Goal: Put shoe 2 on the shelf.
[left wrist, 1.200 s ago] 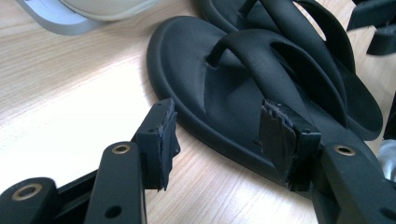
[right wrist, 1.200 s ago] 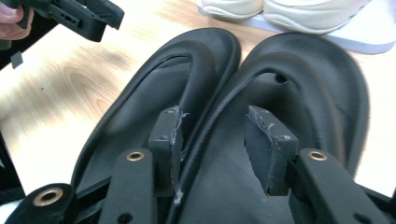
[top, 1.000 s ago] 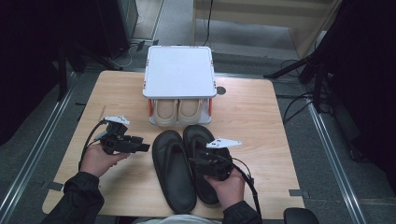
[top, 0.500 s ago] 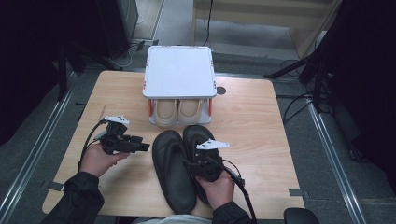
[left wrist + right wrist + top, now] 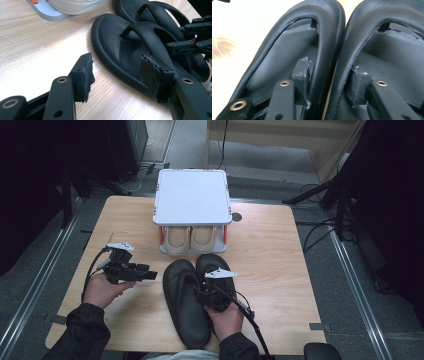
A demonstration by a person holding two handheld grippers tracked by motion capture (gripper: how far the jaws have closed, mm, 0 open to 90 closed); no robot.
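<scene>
Two black sandals lie side by side on the wooden table [image 5: 270, 250]: the left sandal [image 5: 184, 310] [image 5: 117, 42] [image 5: 274, 50] and the right sandal [image 5: 212, 264] [image 5: 387, 50]. My right gripper [image 5: 201, 293] [image 5: 330, 75] straddles their two inner straps, one jaw inside each sandal. Its jaws have just been closing, and the pads [image 5: 302, 71] press on the straps between them. My left gripper [image 5: 149, 273] [image 5: 117, 72] hovers open just left of the left sandal, nothing between its pads.
A white rack [image 5: 192, 195] stands at the table's back centre, with a pair of beige shoes [image 5: 190, 239] under its top, just beyond the sandals' toes. Bare wood lies to the right and far left.
My right gripper has moved left and down onto the sandals, its jaws slipping in behind the two inner straps and closing. The left hand has stayed put.
</scene>
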